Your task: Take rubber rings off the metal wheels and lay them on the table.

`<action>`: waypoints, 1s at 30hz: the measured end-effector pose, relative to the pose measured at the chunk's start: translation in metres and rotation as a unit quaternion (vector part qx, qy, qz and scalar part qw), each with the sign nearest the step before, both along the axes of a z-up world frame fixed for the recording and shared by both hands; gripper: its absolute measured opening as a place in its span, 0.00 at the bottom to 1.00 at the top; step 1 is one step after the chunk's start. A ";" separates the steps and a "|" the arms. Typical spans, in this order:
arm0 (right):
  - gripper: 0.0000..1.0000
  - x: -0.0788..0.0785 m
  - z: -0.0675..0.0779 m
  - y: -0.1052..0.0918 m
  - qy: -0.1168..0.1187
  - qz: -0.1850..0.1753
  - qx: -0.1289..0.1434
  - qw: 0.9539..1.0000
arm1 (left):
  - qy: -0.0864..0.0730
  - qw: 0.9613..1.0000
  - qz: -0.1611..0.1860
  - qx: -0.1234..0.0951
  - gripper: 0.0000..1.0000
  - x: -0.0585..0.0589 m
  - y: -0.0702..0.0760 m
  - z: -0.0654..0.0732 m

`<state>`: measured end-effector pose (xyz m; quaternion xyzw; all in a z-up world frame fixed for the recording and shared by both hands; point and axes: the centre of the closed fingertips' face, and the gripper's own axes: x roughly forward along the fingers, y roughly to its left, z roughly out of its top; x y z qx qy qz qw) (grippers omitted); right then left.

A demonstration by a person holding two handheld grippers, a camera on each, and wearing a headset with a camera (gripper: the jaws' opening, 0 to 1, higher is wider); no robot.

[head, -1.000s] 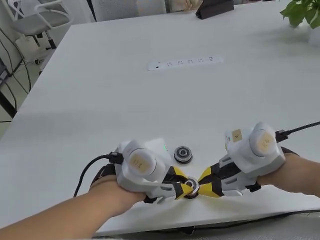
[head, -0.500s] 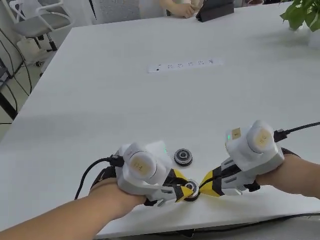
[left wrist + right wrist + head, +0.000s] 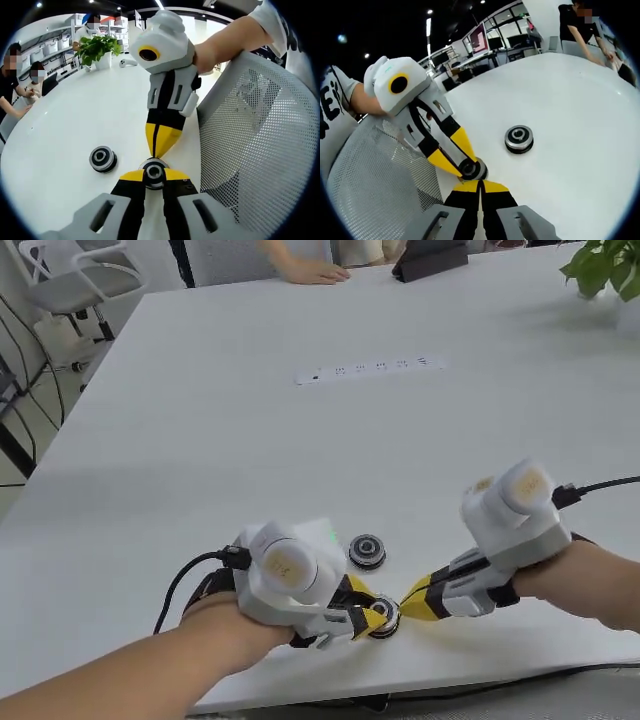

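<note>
A small metal wheel [image 3: 383, 615] with a black rubber ring sits at the table's near edge. My left gripper [image 3: 377, 619] is shut on it from the left. The left gripper view shows the wheel [image 3: 154, 171] between my left gripper's [image 3: 153, 175] yellow tips. My right gripper [image 3: 407, 602] comes in from the right, tips pressed together at the wheel's rim, where the rubber ring lies. In the right gripper view its tips [image 3: 480, 185] touch the wheel [image 3: 472, 170]. A second wheel [image 3: 366, 551] with its ring lies flat just beyond, apart from both grippers.
The white table [image 3: 250, 440] stretches far ahead, and the grippers work right at its near edge. A white power strip [image 3: 370, 369] lies mid-table. At the far end are a dark tablet [image 3: 428, 258], a person's hand [image 3: 305, 270] and a plant [image 3: 605, 262]. A mesh chair back [image 3: 250, 140] stands behind.
My right gripper's body has risen and tilted up to the right while its tips stay at the wheel. The left gripper keeps its hold. The far person's hand has slid left.
</note>
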<state>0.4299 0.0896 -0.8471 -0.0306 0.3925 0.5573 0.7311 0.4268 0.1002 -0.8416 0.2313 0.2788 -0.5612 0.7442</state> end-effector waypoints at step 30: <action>0.00 -0.022 0.019 0.025 0.024 0.043 0.060 0.997 | 0.000 1.000 0.005 0.003 0.07 0.000 0.000 0.000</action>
